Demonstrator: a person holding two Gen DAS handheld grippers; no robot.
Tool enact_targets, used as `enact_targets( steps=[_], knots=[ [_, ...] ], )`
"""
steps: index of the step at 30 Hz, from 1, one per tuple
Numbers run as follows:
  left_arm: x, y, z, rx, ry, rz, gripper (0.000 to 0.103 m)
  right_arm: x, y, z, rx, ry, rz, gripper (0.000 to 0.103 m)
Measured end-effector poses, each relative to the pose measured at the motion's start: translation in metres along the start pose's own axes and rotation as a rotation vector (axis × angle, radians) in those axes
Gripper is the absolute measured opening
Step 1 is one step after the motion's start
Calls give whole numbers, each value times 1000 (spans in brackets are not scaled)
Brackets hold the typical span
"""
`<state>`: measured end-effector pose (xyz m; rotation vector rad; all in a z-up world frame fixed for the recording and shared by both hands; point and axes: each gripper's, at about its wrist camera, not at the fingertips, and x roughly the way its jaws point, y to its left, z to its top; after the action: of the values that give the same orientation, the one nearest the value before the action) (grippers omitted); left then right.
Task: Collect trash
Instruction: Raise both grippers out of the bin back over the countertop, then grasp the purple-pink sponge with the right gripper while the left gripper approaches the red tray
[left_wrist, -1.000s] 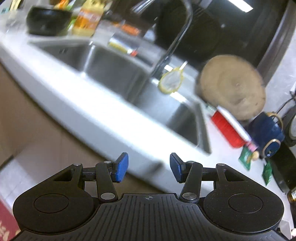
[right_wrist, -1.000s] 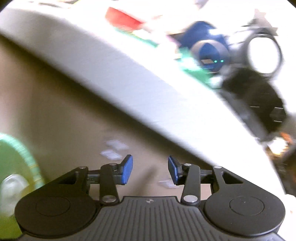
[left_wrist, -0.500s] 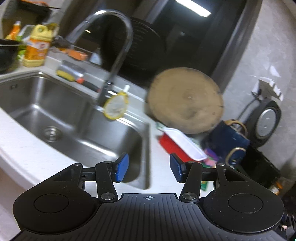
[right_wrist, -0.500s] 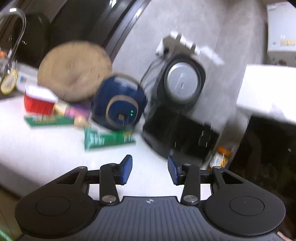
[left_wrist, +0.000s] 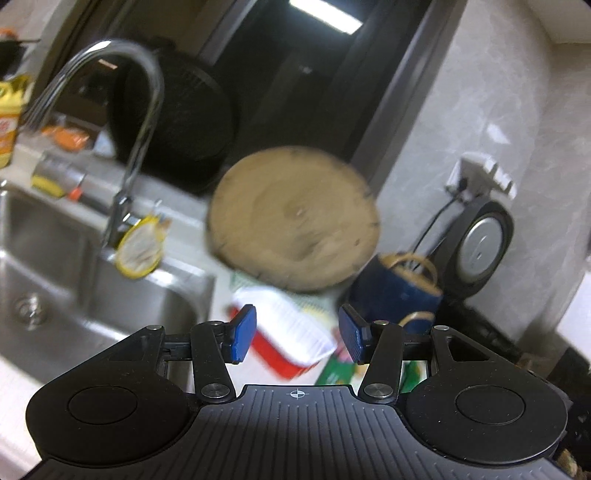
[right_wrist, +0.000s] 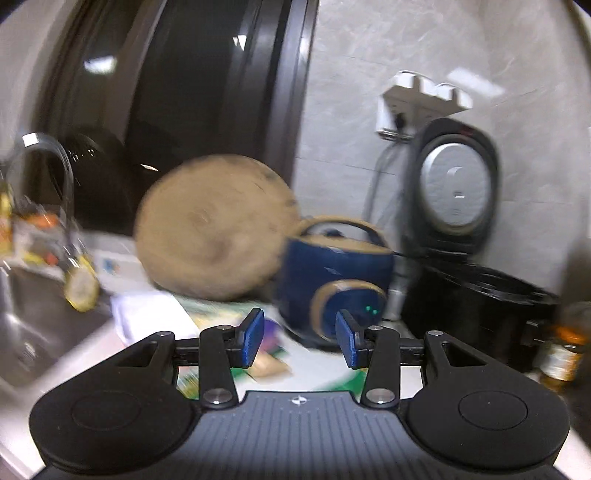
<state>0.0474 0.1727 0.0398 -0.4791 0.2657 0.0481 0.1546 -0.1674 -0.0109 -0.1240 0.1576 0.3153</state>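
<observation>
My left gripper is open and empty, held above the white counter with a red tub with a white lid just beyond its fingers. A green wrapper lies right of the tub. My right gripper is open and empty, above blurred wrappers on the counter: a green one and a tan and purple one. The white-lidded tub shows at the left there.
A round wooden board leans on the wall behind the trash. A blue appliance stands right of it, then a black rice cooker. The steel sink and tap are at the left.
Both grippers have risen from below the counter's edge and moved in over the counter toward the board and the trash. Both stay open.
</observation>
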Motion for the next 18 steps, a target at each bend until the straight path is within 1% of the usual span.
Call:
enact_targets(
  steps=[1,2,3,4,7,9,11,13,16,18],
  knots=[
    [3,-5,5,-3,-12,-11,54,6,-1,12,16,-14,23,45],
    [7,-9,10,-10,-18,-19,54,13,-3,21,24,-25,36,49],
    [12,-13,14,-20,-15,-22,54,21,-5,32,34,-30,52,58],
    [20,-16,16,-31,3,-19,54,30,-7,40,40,-19,72,62],
    [56,-22,13,-52,107,18,54,69,-13,53,54,82,136,62],
    [80,-23,4,-65,173,56,54,98,-14,49,38,168,148,62],
    [103,-21,-7,-93,229,87,54,121,-11,37,14,227,151,62],
    [123,-18,-17,-132,269,109,54,140,-10,24,2,275,175,62],
    [147,-16,-26,-155,302,147,54,166,-8,7,-3,346,218,62],
    [164,-17,-27,-141,294,186,54,179,-7,-1,-7,376,240,62]
  ],
)
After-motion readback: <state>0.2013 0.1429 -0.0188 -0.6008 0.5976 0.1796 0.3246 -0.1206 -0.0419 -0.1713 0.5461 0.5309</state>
